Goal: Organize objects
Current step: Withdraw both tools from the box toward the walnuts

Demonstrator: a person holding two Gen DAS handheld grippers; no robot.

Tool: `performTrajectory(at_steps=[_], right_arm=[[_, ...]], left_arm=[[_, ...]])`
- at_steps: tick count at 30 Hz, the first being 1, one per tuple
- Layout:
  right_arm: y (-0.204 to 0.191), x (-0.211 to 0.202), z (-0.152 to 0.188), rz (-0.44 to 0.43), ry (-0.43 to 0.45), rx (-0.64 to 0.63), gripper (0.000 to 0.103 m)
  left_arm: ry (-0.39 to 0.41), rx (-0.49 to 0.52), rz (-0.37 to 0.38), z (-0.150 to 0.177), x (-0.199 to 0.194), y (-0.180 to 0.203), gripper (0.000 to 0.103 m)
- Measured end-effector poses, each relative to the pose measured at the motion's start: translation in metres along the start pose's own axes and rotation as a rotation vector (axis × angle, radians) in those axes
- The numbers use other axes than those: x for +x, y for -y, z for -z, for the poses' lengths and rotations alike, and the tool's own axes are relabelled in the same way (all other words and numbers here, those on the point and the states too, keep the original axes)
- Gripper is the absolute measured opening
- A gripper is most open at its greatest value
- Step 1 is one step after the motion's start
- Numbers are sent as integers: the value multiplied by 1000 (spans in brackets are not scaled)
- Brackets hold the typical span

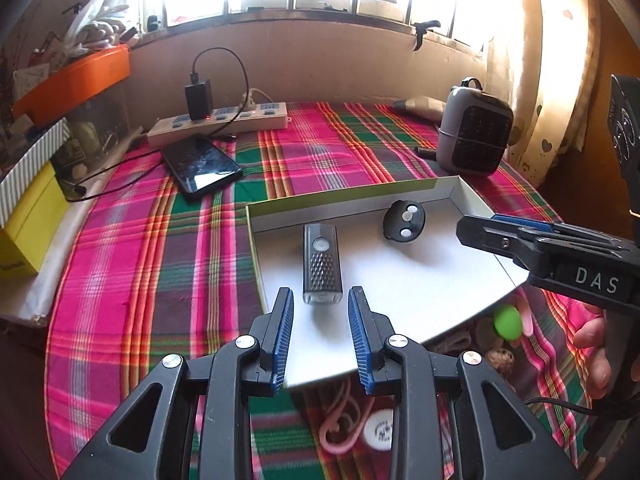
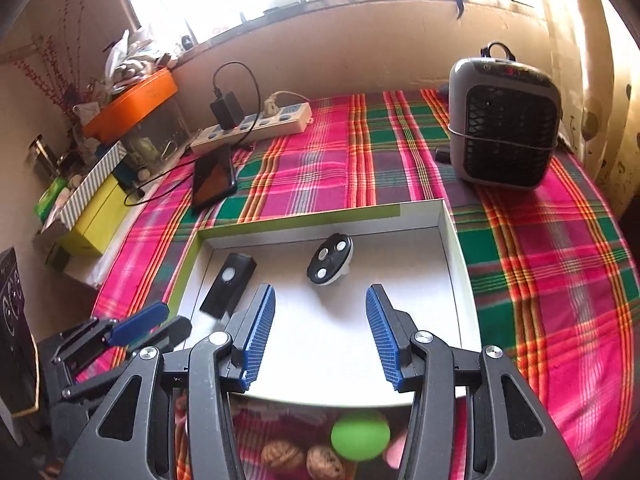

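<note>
A shallow white box (image 1: 400,280) with green outer walls lies on the plaid cloth. In it are a black rectangular device (image 1: 322,266) and a round black device (image 1: 404,222) with silver buttons. My left gripper (image 1: 320,291) hovers open over the box's near edge, just short of the rectangular device (image 2: 228,284), with nothing between its pads. My right gripper (image 2: 320,294) is also open and empty, above the box floor (image 2: 328,344) and just short of the round device (image 2: 330,264). Each gripper shows in the other's view: the right gripper (image 1: 492,227) and the left gripper (image 2: 160,326).
A green ball (image 2: 360,434), walnuts (image 2: 284,456), a pink cord (image 1: 340,428) and a white disc (image 1: 380,428) lie by the box's near edge. A grey heater (image 2: 504,132) stands far right. A phone (image 1: 202,166), a power strip (image 1: 218,120) and stacked boxes (image 1: 76,80) are on the left.
</note>
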State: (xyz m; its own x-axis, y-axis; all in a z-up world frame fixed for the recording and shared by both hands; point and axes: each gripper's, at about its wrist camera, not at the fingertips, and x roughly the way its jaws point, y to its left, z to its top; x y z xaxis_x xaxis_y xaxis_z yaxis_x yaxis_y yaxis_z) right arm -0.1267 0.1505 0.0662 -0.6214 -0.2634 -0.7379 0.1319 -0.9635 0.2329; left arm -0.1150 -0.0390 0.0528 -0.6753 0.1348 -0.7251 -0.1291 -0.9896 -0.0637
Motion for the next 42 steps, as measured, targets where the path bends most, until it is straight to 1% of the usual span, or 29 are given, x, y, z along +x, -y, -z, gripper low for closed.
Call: performTrajectory(at_steps=[5, 9, 13, 17, 23, 30, 36, 42], right_arm=[[-2, -12, 13, -4, 21, -12, 49], [-5, -24, 28, 1, 38, -40, 49], [-7, -33, 43, 17, 53, -75, 49], [-4, -41, 59, 12, 64, -76, 49], [5, -51, 80, 27, 72, -80, 49], [10, -47, 103, 70, 38, -112, 49], [25, -43, 113, 90, 17, -70, 49], [32, -46, 115, 81, 21, -47, 49]], left_arm=[[16, -7, -3, 13, -14, -4, 26], [52, -12, 25, 29, -31, -11, 26], [53, -20, 53, 42, -40, -15, 26], [45, -23, 64, 53, -44, -15, 26], [37, -31, 94, 65, -45, -13, 26], [21, 5, 143, 74, -41, 4, 26], [14, 50, 177, 73, -38, 24, 26], [-2, 112, 235, 69, -29, 51, 26]])
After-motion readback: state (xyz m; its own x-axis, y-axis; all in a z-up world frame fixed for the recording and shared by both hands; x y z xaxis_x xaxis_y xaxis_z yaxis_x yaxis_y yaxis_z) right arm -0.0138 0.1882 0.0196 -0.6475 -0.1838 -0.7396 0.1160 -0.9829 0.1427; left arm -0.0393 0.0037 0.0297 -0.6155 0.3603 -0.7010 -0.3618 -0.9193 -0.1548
